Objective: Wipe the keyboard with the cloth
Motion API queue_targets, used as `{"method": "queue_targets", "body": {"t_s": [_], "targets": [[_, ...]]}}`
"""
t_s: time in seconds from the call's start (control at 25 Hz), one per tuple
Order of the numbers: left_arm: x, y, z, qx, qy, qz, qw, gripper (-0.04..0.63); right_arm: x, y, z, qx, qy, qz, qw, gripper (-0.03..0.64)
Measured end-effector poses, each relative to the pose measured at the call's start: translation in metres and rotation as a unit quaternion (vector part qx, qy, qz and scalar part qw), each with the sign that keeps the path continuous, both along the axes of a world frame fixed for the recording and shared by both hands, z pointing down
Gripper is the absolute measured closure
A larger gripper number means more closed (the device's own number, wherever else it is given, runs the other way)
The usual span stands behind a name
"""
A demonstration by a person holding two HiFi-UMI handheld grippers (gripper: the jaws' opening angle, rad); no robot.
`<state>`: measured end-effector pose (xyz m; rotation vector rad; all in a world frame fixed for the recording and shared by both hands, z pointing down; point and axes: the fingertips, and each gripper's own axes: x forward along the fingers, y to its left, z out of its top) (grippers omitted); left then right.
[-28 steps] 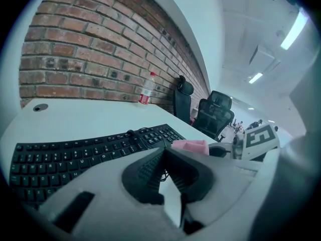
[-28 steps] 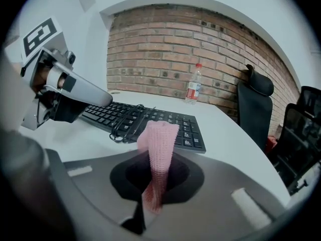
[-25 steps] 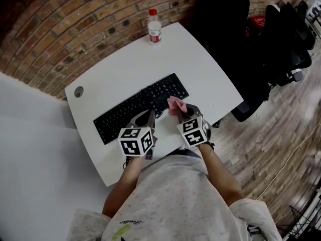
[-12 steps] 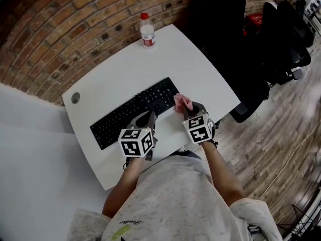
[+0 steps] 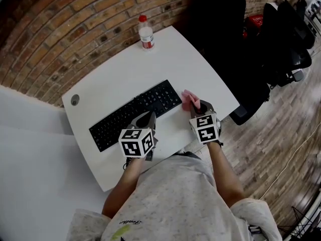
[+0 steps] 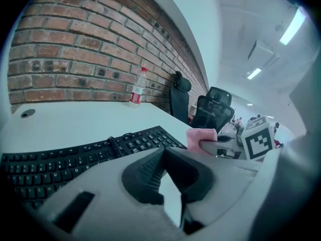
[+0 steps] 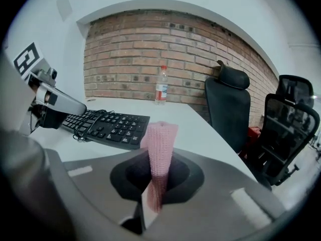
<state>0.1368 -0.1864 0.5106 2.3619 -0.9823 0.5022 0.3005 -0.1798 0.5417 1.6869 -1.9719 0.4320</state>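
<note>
Cloth (image 7: 159, 149) is clamped in right gripper (image 5: 196, 104) jaws, just off keyboard (image 5: 135, 114) right end. Left gripper (image 6: 163, 152) jaws are closed, empty. Wiping is judged unfinished.

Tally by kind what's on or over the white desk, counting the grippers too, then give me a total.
Keyboard: 1
Pink cloth: 1
Water bottle: 1
Grippers: 2, the left gripper and the right gripper
Total: 5
</note>
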Motion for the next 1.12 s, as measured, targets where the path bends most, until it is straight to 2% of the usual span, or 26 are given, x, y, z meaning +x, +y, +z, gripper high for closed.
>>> {"method": "queue_targets", "body": {"t_s": [0.28,0.6,1.12], "targets": [[0.000,-0.001,0.001,0.000,-0.001,-0.001,1.0000,0.598,0.020,0.000,-0.005,0.008,-0.009,0.034,0.999,0.591],[-0.007,0.000,0.000,0.002,-0.005,-0.014,0.9999,0.599,-0.006,-0.012,-0.004,0.011,-0.019,0.004,1.000,0.591],[-0.033,-0.007,-0.002,0.005,-0.006,-0.067,0.9978,0.599,-0.025,-0.036,-0.007,0.010,-0.054,-0.029,0.998,0.591]]}}
